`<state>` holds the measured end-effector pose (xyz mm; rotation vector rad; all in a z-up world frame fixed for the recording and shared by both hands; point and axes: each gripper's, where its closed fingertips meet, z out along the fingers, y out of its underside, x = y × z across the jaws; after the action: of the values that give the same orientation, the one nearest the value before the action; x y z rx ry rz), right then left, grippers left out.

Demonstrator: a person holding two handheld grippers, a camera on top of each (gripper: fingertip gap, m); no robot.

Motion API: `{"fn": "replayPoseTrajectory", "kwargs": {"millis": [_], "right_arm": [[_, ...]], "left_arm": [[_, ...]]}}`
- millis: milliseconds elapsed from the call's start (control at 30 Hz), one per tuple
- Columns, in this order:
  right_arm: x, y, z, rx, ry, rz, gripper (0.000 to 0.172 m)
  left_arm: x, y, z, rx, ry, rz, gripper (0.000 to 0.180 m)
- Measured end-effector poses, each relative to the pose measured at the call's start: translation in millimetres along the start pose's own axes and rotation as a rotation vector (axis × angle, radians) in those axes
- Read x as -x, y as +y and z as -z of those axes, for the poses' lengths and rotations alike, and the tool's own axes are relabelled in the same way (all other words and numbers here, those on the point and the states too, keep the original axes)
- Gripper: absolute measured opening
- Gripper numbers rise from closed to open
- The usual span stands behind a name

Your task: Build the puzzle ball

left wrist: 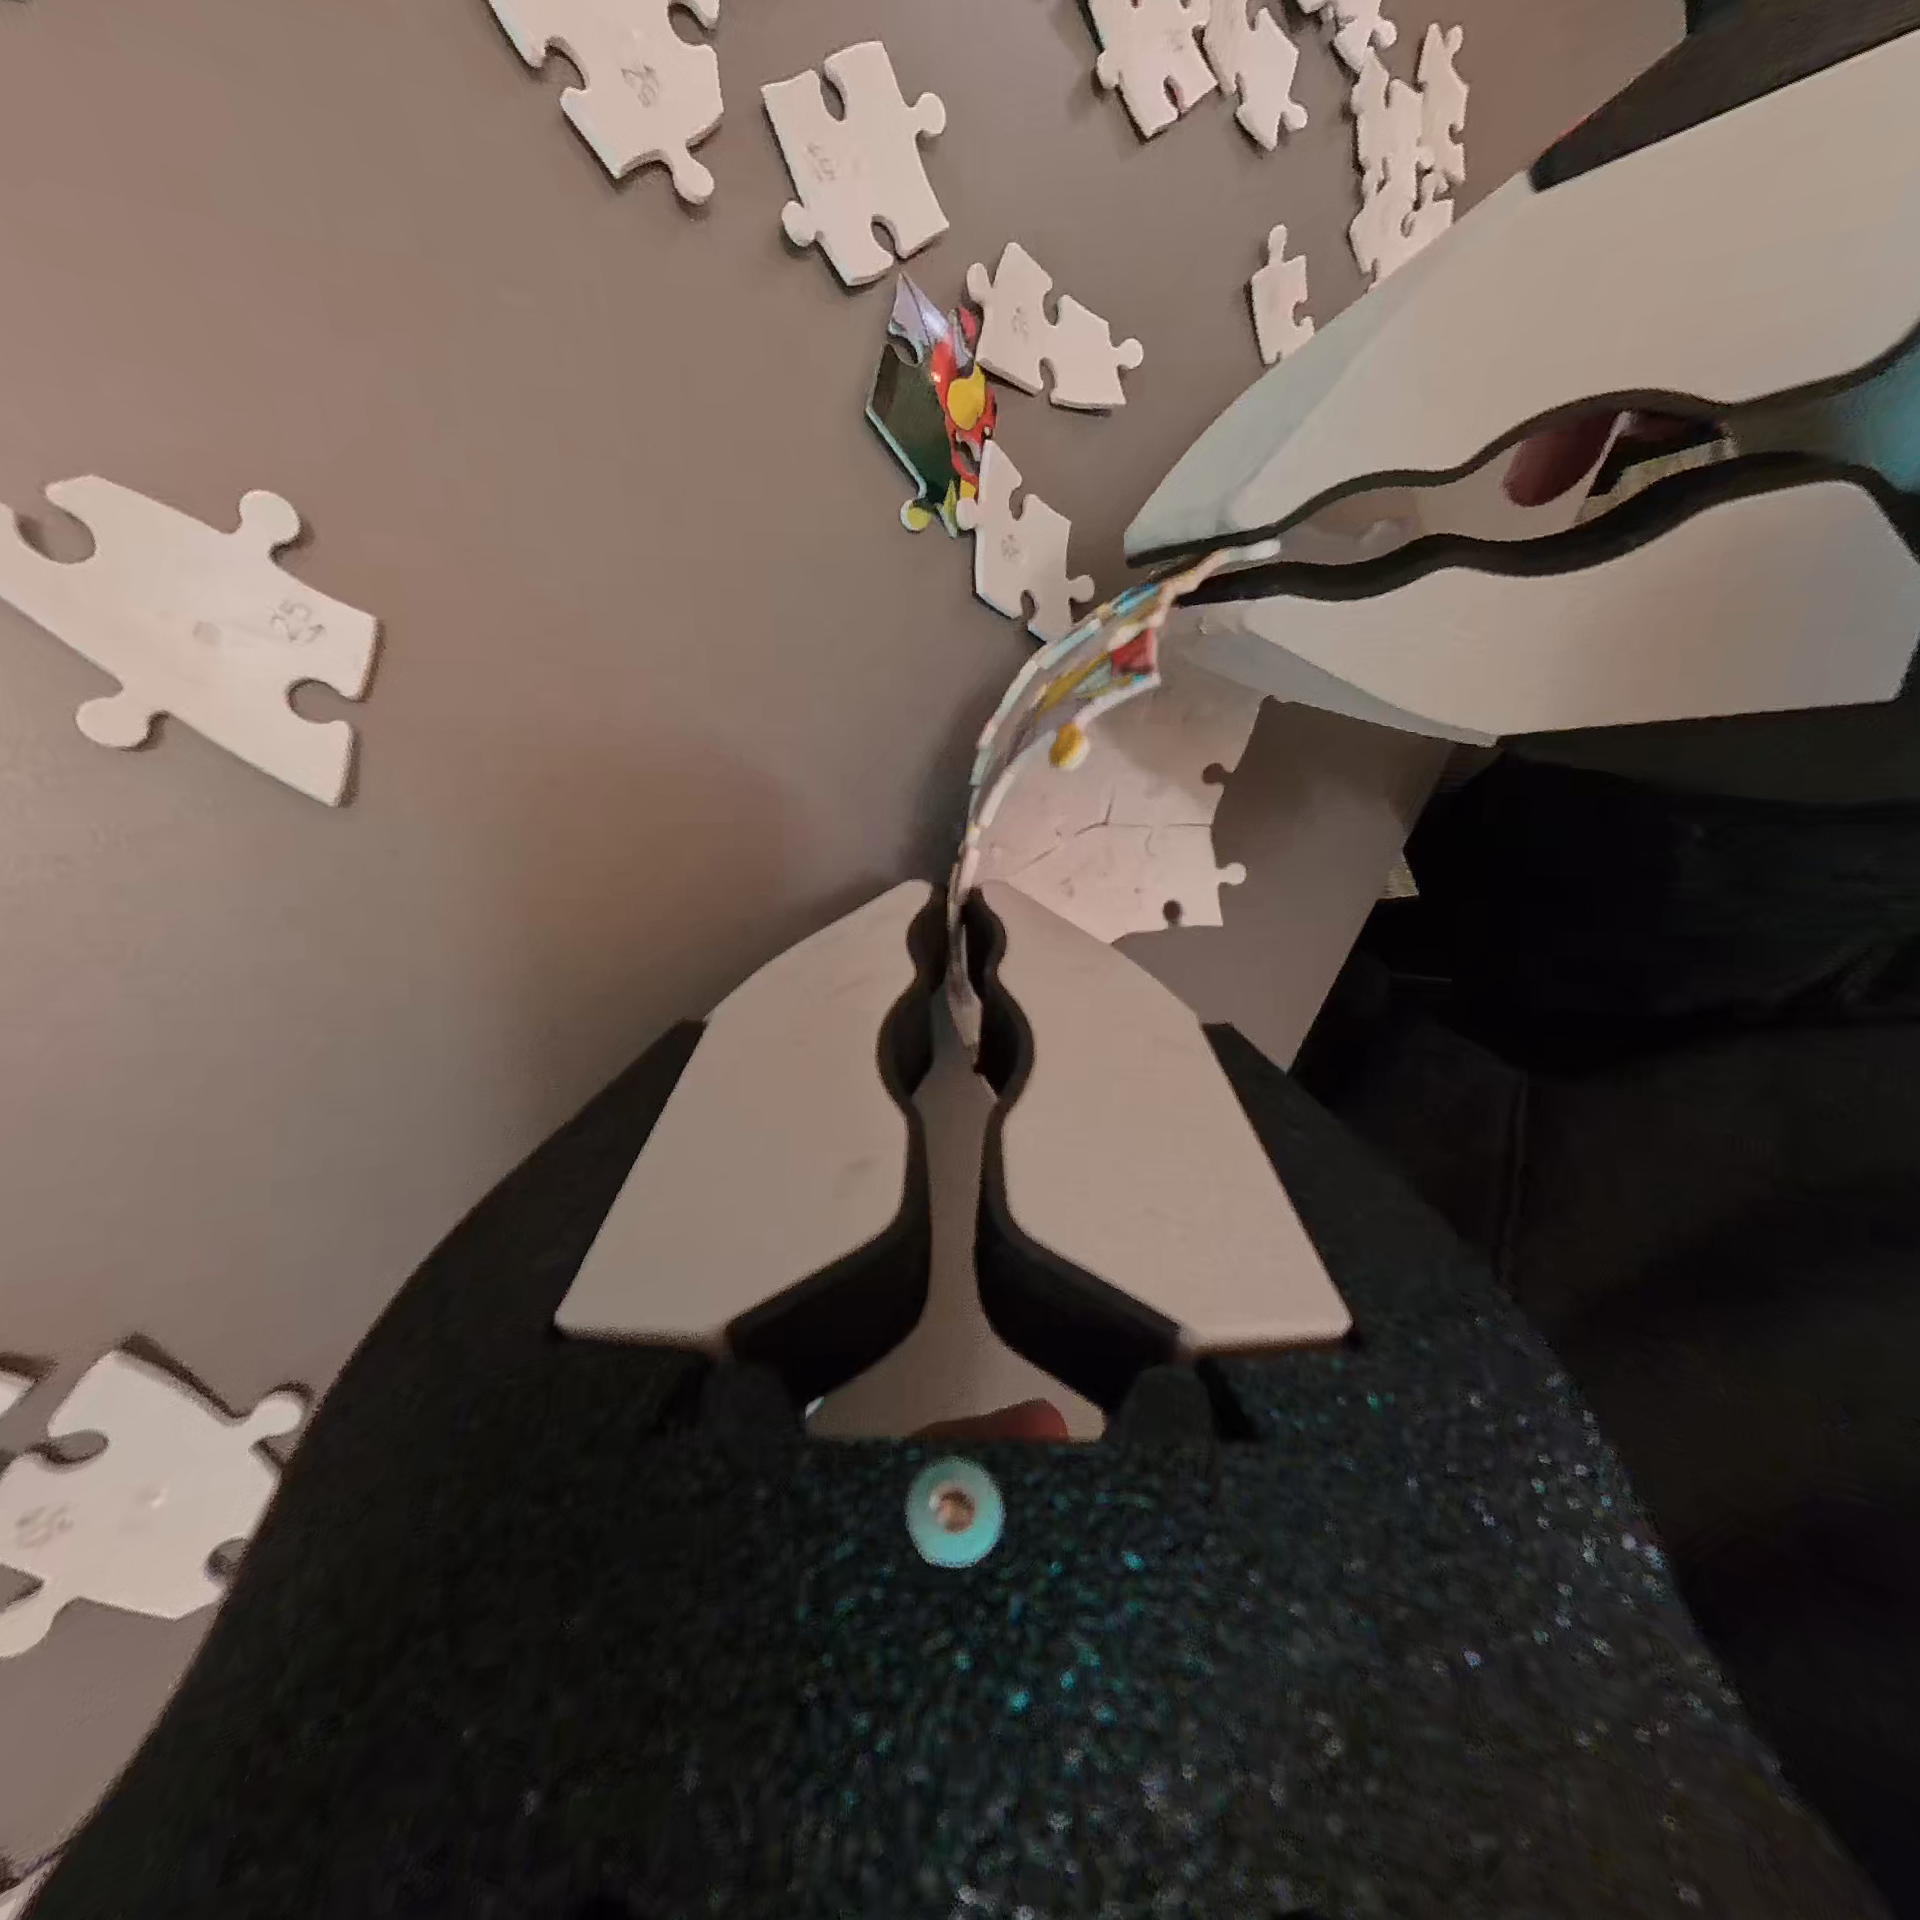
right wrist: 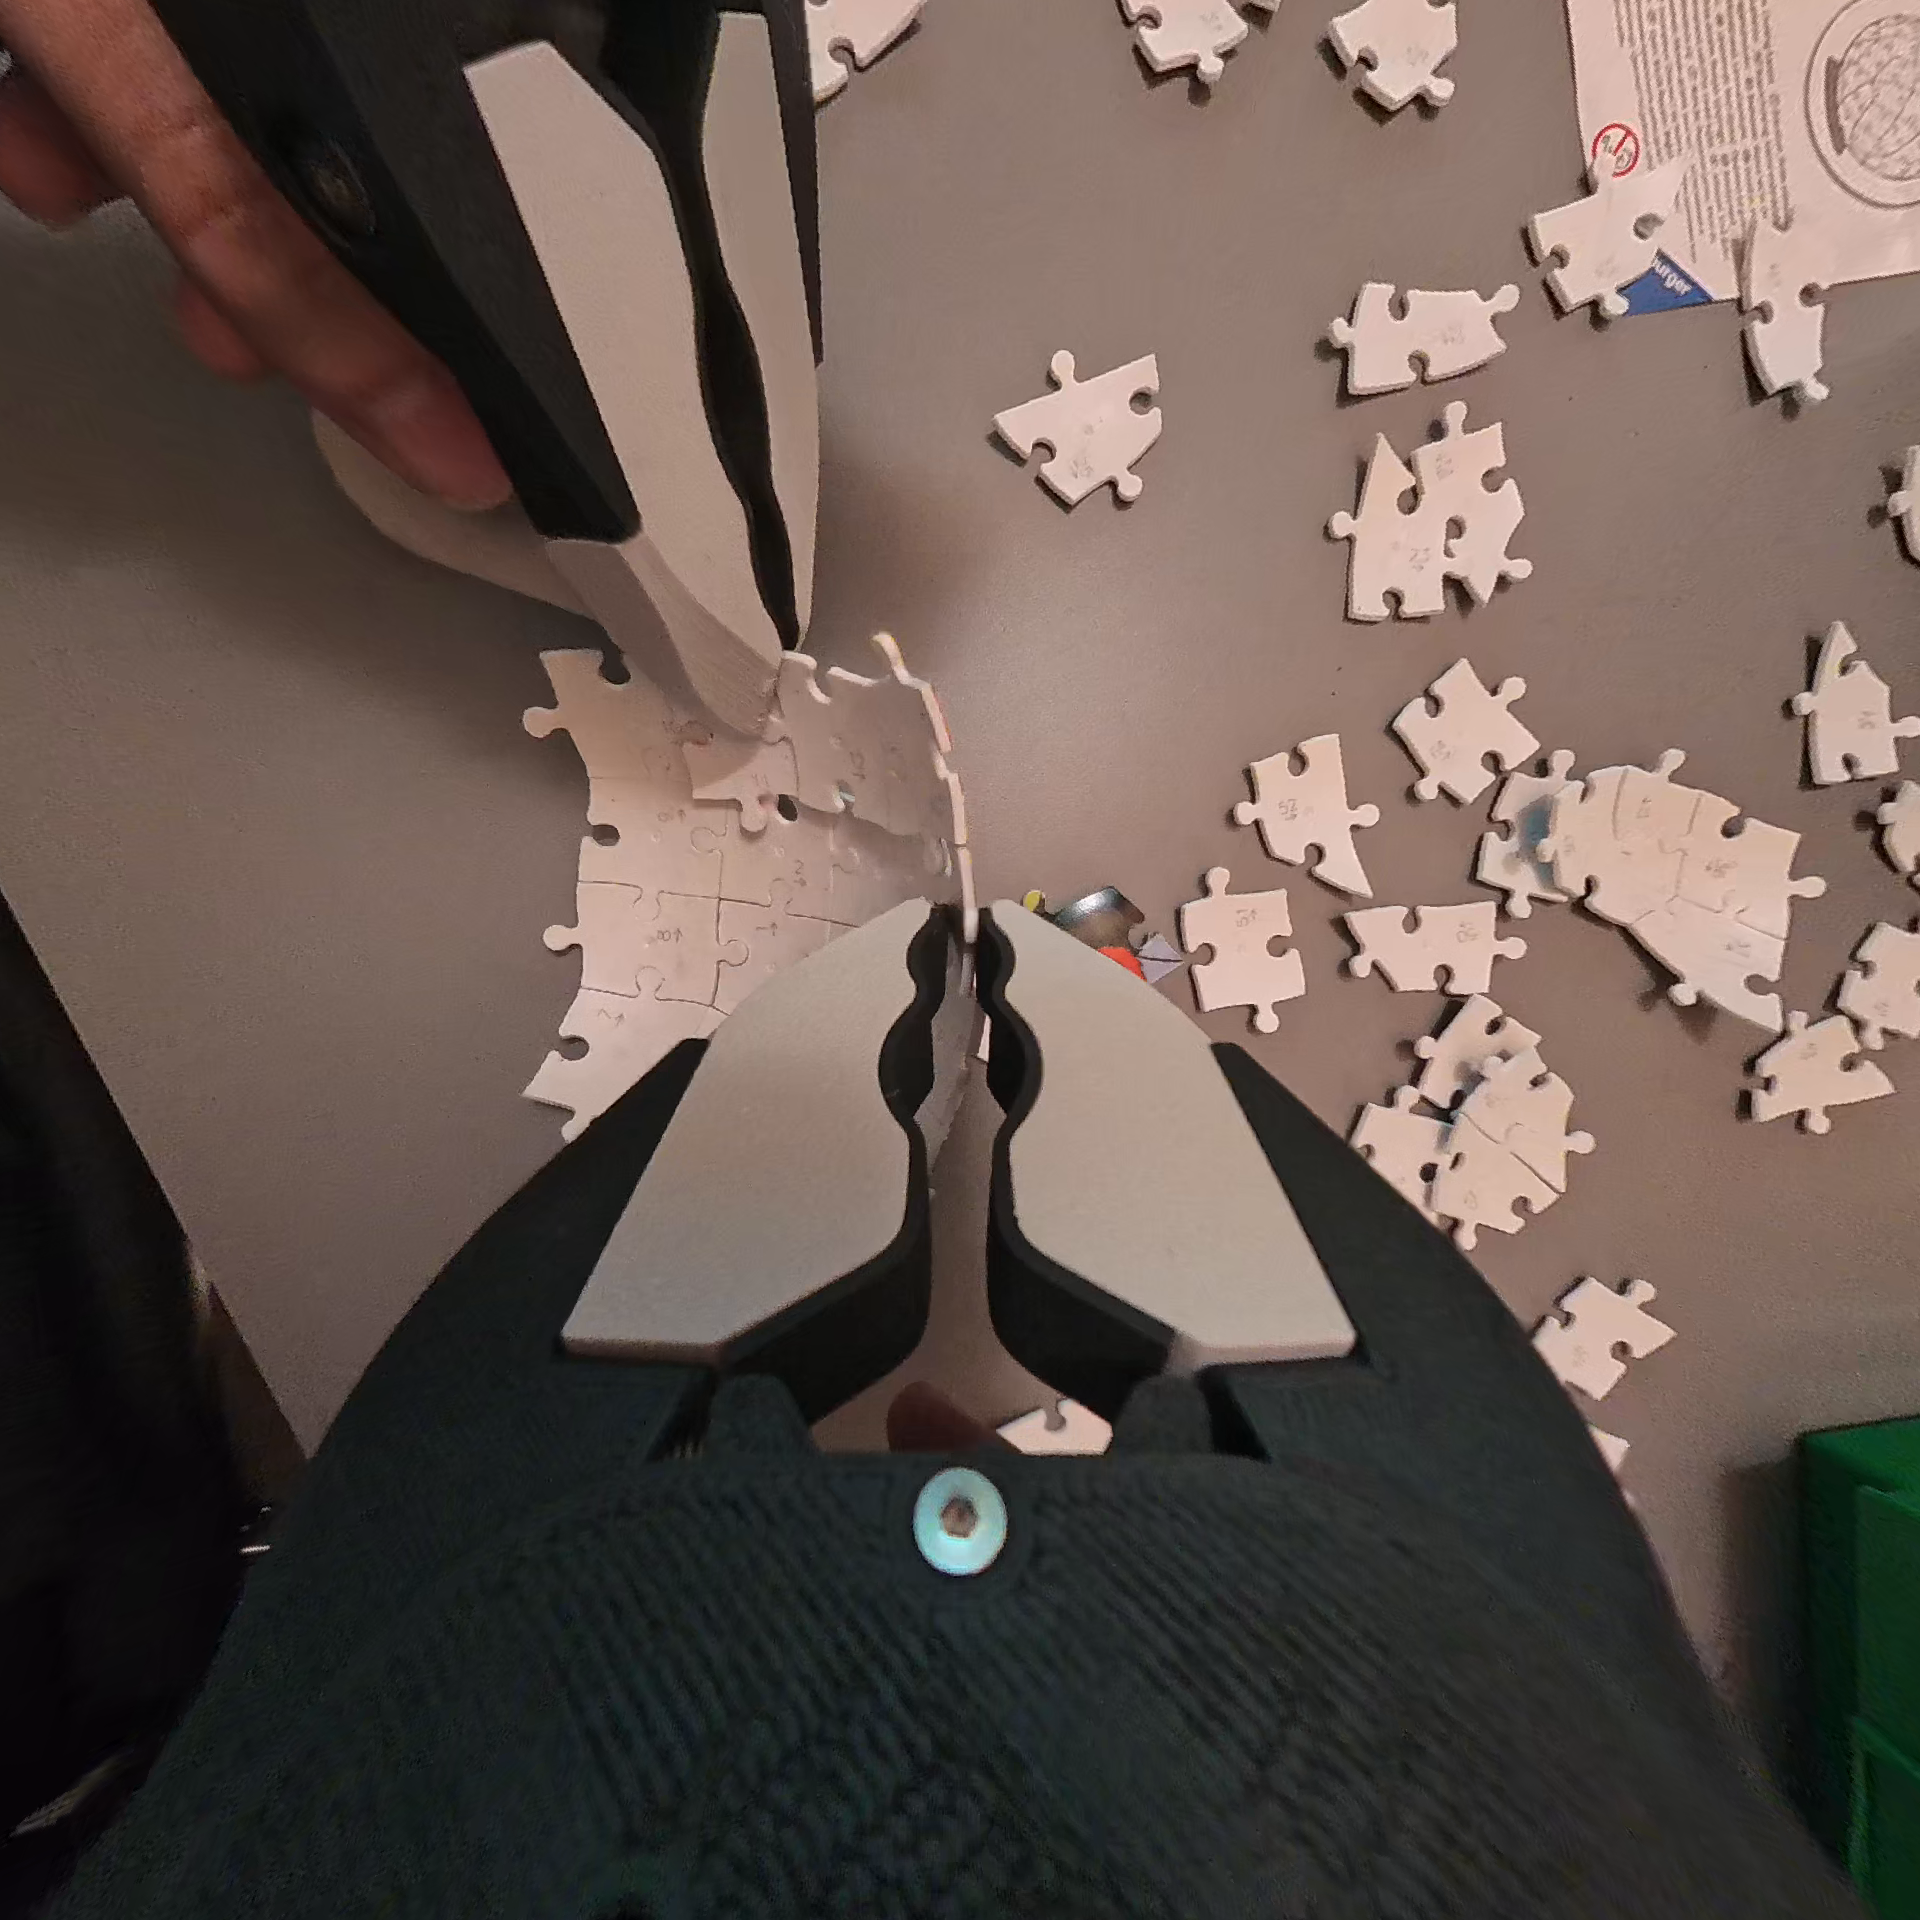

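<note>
**Two grippers pinch one bendy sheet of joined puzzle pieces**

Left wrist view: The left gripper (left wrist: 961,920) is pressed together on the thin edge of a curved sheet of joined puzzle pieces (left wrist: 1101,821). The sheet stands up off the grey table (left wrist: 468,935) and bends over to the right gripper (left wrist: 1195,571), which pinches its other end. The sheet looks close to folding. If either gripper pulls or twists more, I think the joins could pop open and pieces could drop. The hold is only on the rim, so the sheet could slip out too. The picture side shows only as a thin strip of colour. One loose coloured piece (left wrist: 935,416) lies face up farther off, among white loose pieces (left wrist: 862,156). The right of the picture is dark, and I cannot tell what is there.

Right wrist view: The right gripper (right wrist: 971,925) is squeezed on the sheet's rim. The sheet (right wrist: 665,894) shows its white back. The left gripper (right wrist: 774,665) comes down from the top and bites the far edge, with a hand (right wrist: 291,291) on it. One row near that bite tips up from the rest, so a join there may be splitting. A coloured piece (right wrist: 1132,925) is partly hidden behind the right finger. A printed paper (right wrist: 1766,135) and a green thing (right wrist: 1860,1662) are cut off at the edges.
</note>
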<state>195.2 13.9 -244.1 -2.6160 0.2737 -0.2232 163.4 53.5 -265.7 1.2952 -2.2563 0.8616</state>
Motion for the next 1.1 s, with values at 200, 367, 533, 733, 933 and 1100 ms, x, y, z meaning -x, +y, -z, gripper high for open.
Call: {"fn": "replayPoseTrajectory", "kwargs": {"millis": [200, 367, 533, 733, 933, 1100], "right_arm": [[0.7, -2.3, -0.3, 0.009, 0.017, 0.024, 0.005], [0.2, -1.5, -0.9, 0.006, 0.013, 0.008, 0.005], [-1.4, 0.9, -1.8, -0.007, -0.009, -0.015, 0.005], [-0.1, 1.4, 0.1, -0.056, -0.074, -0.055, 0.004], [-3.3, 7.1, 1.0, -0.087, -0.125, -0.115, 0.004], [-5.5, 6.8, 2.5, -0.098, -0.127, -0.135, 0.003]], "left_arm": [[2.6, 2.6, -4.9, 0.002, -0.044, -0.01, 0.009], [-0.9, 1.3, -8.9, -0.013, -0.025, 0.001, 0.006], [-2.7, -2.1, -5.8, -0.045, -0.02, 0.007, 0.012], [-7.2, -4.4, 14.9, -0.108, -0.236, -0.15, 0.041], [-14.9, 20.0, 26.4, -0.218, -0.305, -0.085, 0.046], [-11.4, 31.8, 17.3, -0.26, -0.148, 0.069, 0.04]]}}
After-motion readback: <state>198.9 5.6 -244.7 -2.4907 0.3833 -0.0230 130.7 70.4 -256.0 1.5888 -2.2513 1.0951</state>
